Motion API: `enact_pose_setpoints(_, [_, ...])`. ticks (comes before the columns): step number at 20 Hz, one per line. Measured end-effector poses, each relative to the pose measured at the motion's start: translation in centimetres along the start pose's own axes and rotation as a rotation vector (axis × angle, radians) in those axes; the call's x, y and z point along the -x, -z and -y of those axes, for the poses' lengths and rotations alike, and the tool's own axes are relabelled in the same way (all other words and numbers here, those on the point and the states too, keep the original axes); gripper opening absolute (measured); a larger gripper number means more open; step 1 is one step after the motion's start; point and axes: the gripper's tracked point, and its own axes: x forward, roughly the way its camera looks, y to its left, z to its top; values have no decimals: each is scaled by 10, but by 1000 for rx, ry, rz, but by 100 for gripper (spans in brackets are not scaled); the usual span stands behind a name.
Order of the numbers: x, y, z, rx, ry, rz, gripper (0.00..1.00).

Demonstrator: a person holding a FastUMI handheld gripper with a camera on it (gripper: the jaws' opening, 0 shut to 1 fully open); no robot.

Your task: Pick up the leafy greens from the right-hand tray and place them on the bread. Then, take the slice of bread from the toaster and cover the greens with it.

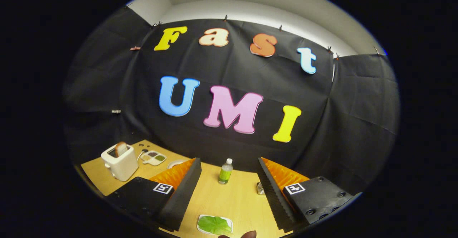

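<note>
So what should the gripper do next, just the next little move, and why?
Probably tip down and ease toward the leafy greens. The gripper is open and holds nothing, its fingers wide apart above the table, and the greens lie on their small tray between and below the fingertips, not yet touched. The bread slice in the toaster comes later.

A small clear bottle (225, 171) with a white cap and green contents stands upright on the wooden table (229, 202), toward its far edge. Far left lies a white divided dish (154, 157) with small portions in its compartments. A small metallic object (260, 188) sits right of the bottle, too small to identify.
</note>
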Motion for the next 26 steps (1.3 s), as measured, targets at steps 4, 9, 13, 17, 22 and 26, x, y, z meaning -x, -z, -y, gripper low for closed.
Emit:
enact_pose_setpoints(4, [-12, 87, -14, 12, -82, -179, 96])
enact_pose_setpoints(9, [-19, 187, -27, 38, -163, -377, 94])
enact_pose_setpoints(13, [-24, 260, -32, 46, -226, -523, 94])
enact_pose_setpoints(17, [-24, 319, -38, 22, -291, -634, 89])
enact_pose_setpoints(22, [-28, 370, -45, 31, -374, -739, 85])
enact_pose_setpoints(26, [-40, 389, -51, 18, -407, -771, 80])
